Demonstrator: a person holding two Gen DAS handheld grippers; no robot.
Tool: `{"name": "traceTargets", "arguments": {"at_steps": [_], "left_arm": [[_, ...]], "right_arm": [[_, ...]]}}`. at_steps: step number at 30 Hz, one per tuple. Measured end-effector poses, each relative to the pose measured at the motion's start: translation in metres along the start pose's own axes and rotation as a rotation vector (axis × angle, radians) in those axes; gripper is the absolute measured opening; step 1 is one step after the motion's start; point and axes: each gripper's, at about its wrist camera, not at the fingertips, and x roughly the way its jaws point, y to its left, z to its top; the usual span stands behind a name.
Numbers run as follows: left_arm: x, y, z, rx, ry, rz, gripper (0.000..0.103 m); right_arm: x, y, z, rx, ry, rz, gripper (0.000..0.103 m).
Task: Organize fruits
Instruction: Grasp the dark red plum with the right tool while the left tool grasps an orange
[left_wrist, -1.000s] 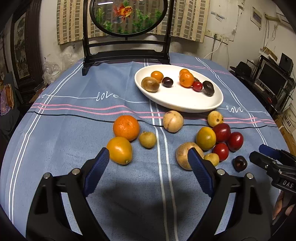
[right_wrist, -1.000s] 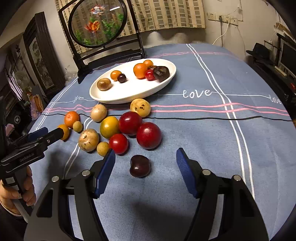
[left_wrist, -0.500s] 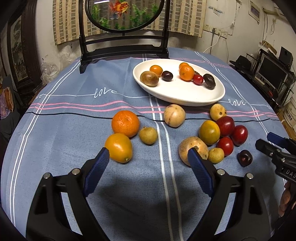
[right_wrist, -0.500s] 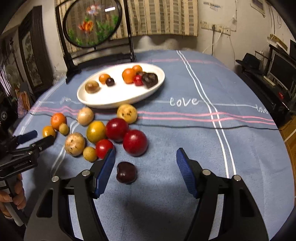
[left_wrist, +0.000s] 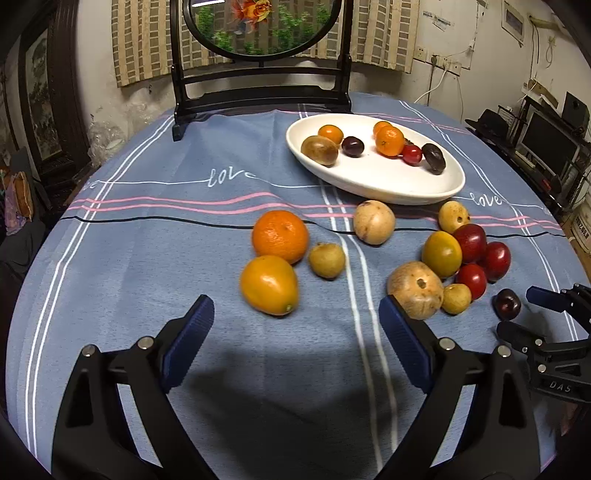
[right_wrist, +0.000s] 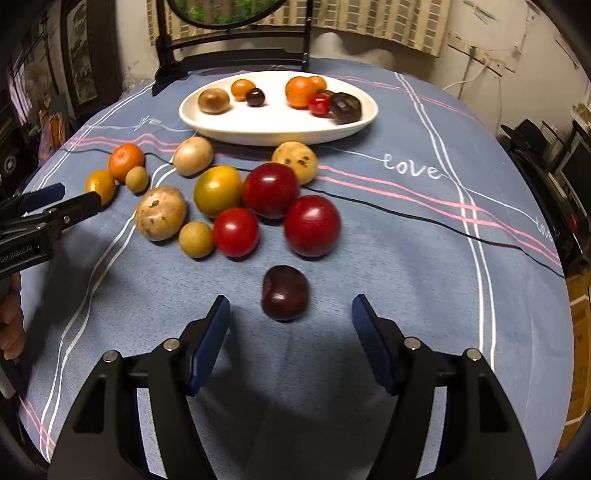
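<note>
The loose fruits lie on the table (left_wrist: 129, 295) in front of the white plate (left_wrist: 388, 188). Right tool (right_wrist: 290, 325) stands released, just short of the dark plum (right_wrist: 285, 292). Left tool (left_wrist: 295, 325), jaws just widened, is released and empty near the yellow-orange fruit (left_wrist: 269, 284).

left hand-held gripper (left_wrist: 295, 332) opening wider, right hand-held gripper (right_wrist: 290, 325) open

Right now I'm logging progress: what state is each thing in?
white plate: partly filled, seven fruits.
dark plum: loose on tablecloth, ahead of open right gripper.
left gripper: open, just widening, empty.
tangerine: on tablecloth, unsorted.
</note>
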Motion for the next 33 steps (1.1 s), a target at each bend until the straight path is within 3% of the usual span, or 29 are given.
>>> {"name": "traceTargets", "arguments": {"at_steps": [1,4,8,10,21,23,25,32,33], "left_arm": [[-0.001,0.001,-0.001,0.004,-0.002,0.004,0.094],[-0.001,0.003,-0.003,0.009,-0.003,0.008,0.095],[-0.003,0.008,-0.007,0.014,0.003,0.006,0.097],[-0.002,0.010,-0.009,0.021,0.011,0.012,0.097],[0.015,0.018,-0.006,0.020,0.063,0.049,0.095],[0.019,0.011,-0.004,0.051,0.069,0.056,0.080],[0.026,0.007,-0.002,0.073,0.094,0.060,0.053],[0.041,0.012,0.006,0.025,0.140,0.031,0.049],[0.042,0.013,0.007,0.022,0.136,0.032,0.044]], "right_arm": [[0.001,0.002,0.001,-0.008,0.002,-0.004,0.068],[0.010,0.005,0.004,-0.014,0.033,0.002,0.046],[0.015,0.004,0.007,-0.004,0.034,0.015,0.043],[0.014,-0.002,0.007,0.021,0.020,0.014,0.031],[0.011,-0.017,0.000,0.088,-0.007,0.088,0.028],[0.010,-0.016,-0.002,0.083,-0.013,0.085,0.028],[0.009,-0.015,-0.002,0.080,-0.014,0.084,0.028],[0.010,-0.017,-0.002,0.086,-0.012,0.093,0.028],[0.009,-0.017,-0.002,0.086,-0.012,0.093,0.028]]}}
